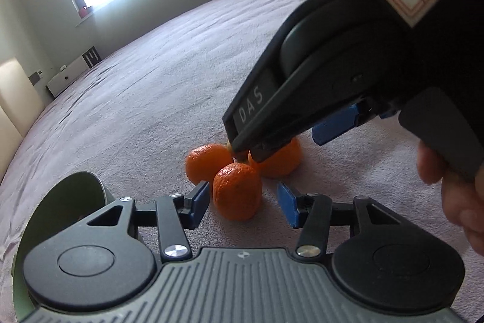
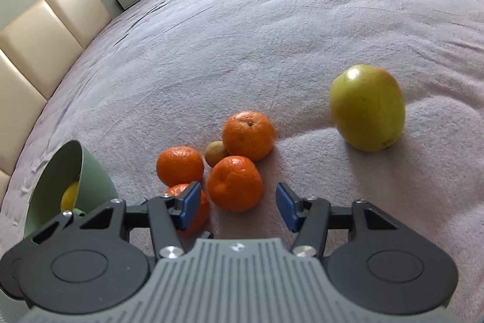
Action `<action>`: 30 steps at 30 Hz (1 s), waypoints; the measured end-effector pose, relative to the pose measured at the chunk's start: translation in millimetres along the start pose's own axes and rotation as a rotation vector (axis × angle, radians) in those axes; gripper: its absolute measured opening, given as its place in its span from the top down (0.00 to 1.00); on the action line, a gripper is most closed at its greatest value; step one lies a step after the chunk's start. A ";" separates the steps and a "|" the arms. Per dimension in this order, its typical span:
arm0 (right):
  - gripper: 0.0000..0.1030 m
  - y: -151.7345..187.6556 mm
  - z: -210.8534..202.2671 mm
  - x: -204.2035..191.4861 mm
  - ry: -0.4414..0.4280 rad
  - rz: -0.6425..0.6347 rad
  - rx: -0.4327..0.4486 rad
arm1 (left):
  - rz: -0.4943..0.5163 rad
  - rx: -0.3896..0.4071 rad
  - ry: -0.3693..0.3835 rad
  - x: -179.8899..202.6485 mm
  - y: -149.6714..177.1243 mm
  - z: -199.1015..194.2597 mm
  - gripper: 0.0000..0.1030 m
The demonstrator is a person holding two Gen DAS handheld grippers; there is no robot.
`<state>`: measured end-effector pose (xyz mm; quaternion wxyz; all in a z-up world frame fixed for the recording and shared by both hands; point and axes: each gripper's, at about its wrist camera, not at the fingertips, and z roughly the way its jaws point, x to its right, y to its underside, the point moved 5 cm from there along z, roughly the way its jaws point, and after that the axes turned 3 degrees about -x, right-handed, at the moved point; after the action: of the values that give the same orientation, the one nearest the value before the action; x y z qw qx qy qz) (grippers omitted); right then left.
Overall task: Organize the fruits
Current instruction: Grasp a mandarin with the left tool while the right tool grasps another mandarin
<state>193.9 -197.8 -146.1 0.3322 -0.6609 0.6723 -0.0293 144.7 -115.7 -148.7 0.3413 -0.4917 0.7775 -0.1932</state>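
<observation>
Our left tongs (image 1: 243,203) are spread, hovering low with one mandarin (image 1: 237,192) just ahead between the blue pads. Our right tongs (image 2: 239,206) are spread as well, above a cluster of four mandarins (image 2: 248,134) and a small brownish fruit (image 2: 215,153) on the lilac blanket (image 2: 242,35). A green apple (image 2: 367,108) lies well apart to the right. A green bowl (image 2: 90,171), tipped on its side at the left, holds something yellow.

Four orange mandarins (image 2: 234,183) clustered around small tan fruit (image 2: 215,153); green apple (image 2: 367,108) well apart (tilted).
</observation>
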 end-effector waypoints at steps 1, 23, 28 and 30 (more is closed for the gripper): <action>0.48 0.3 1.5 0.8 -0.010 0.009 -0.005 | -0.005 -0.010 0.000 -0.8 0.3 1.7 0.43; 0.61 1.4 15.3 8.4 -0.040 0.092 -0.044 | -0.043 -0.066 0.052 -12.3 -1.4 9.6 0.62; 0.62 -0.9 14.4 3.5 -0.015 0.081 -0.044 | -0.069 -0.076 0.069 -14.9 -3.9 8.9 0.63; 0.62 -1.3 13.2 1.9 0.001 0.076 -0.047 | -0.073 -0.079 0.079 -17.1 -5.6 9.0 0.63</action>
<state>201.6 -194.4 -156.5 0.3173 -0.6424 0.6976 -0.0012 159.6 -102.5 -145.6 0.2835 -0.5248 0.7789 -0.1938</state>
